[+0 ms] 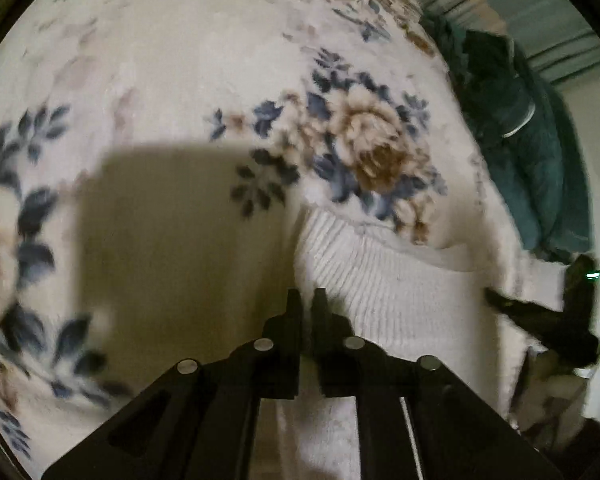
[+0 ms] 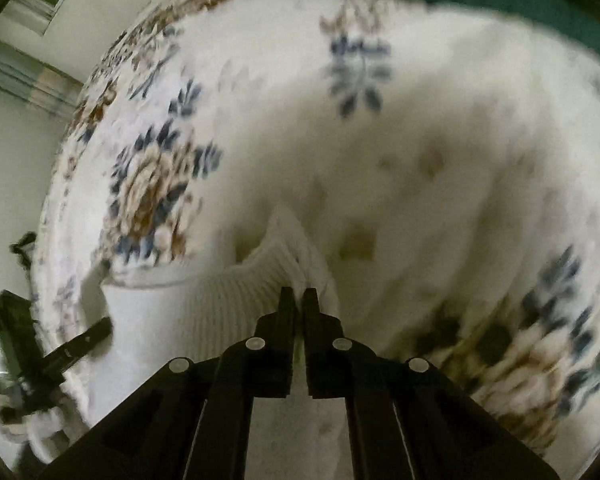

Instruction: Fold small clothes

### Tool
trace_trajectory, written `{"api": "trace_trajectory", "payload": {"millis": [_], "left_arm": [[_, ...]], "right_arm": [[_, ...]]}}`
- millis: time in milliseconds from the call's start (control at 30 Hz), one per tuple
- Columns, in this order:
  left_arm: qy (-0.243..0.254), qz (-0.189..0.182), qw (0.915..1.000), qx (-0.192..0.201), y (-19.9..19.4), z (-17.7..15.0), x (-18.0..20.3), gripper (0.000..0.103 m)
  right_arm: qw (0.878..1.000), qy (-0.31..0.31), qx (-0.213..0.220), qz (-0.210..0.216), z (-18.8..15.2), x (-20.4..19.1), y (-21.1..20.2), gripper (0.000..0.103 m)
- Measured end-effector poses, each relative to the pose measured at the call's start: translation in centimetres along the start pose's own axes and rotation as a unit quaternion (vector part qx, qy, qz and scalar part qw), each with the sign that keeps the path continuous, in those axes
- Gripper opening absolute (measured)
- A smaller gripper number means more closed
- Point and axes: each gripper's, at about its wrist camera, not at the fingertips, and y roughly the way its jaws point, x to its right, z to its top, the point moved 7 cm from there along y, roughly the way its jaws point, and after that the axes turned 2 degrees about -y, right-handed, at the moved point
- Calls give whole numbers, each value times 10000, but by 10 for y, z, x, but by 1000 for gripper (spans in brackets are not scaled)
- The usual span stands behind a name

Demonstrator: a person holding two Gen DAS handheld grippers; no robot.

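A white ribbed knit garment (image 1: 400, 280) lies on a floral blanket (image 1: 180, 60). My left gripper (image 1: 307, 300) is shut, its tips pinching the garment's left edge, and white fabric shows beneath the jaws. In the right wrist view my right gripper (image 2: 299, 300) is shut on the garment's (image 2: 228, 300) ribbed edge, which bunches up at the tips. The right gripper's fingers (image 1: 512, 306) show at the garment's far side in the left view. The left gripper's fingers (image 2: 96, 330) show at lower left in the right view.
A heap of teal and dark clothes (image 1: 540, 160) lies at the blanket's right edge, below a striped curtain (image 1: 540, 8). The blanket (image 2: 420, 120) stretches well beyond the garment. A pale wall (image 2: 12, 152) borders the bed at the left of the right view.
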Motion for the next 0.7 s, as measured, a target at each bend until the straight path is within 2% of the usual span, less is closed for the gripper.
{"api": "trace_trajectory", "payload": {"millis": [33, 67, 100, 133, 200, 300, 333, 400, 467, 500, 567, 600, 633, 700], "left_arm": [[-58, -197, 9998, -37, -8, -6, 0, 10], [-126, -297, 9995, -49, -15, -11, -3, 24], [-208, -484, 9986, -26, -25, -17, -7, 38], [-305, -683, 9972, 26, -33, -23, -11, 50], [-617, -1092, 9921, 43, -44, -45, -23, 60], [-852, -1480, 9847, -345, -33, -79, -29, 59], [-895, -1596, 9820, -473, -26, -88, -27, 59], [-926, -1891, 9752, -686, -13, -100, -17, 60], [-810, -1945, 9755, -636, -5, -103, -6, 59], [-764, -1901, 9769, -607, -3, -103, -2, 55], [-724, -1903, 9777, -514, -6, -101, 5, 35], [-701, -1835, 9795, -433, -11, -101, 6, 33], [-678, -1761, 9814, -353, -18, -101, 9, 32], [-702, -1765, 9815, -222, -33, -101, 14, 29]], "right_arm": [[9996, 146, -68, 246, -3, 2, -1, 21], [9979, 364, -161, 508, -9, 7, -4, 34], [9952, 553, -208, 783, -16, 13, -11, 65], [9929, 649, -214, 978, -22, 16, -15, 78], [9840, 864, -318, 1528, -45, 25, -25, 79], [9659, 1134, -938, 2129, -97, 31, -10, 82], [9599, 1195, -1140, 2266, -115, 30, -2, 87], [9487, 1319, -1367, 2528, -143, 27, 19, 89], [9367, 1419, -1513, 2822, -158, 18, 36, 91], [9354, 1433, -1495, 2865, -158, 15, 39, 90], [9363, 1459, -1408, 2869, -155, 11, 37, 73], [9376, 1447, -1354, 2859, -155, 9, 34, 58], [9387, 1381, -1321, 2868, -155, 5, 28, 48], [9427, 1233, -1261, 2833, -159, -1, 13, 42]]}}
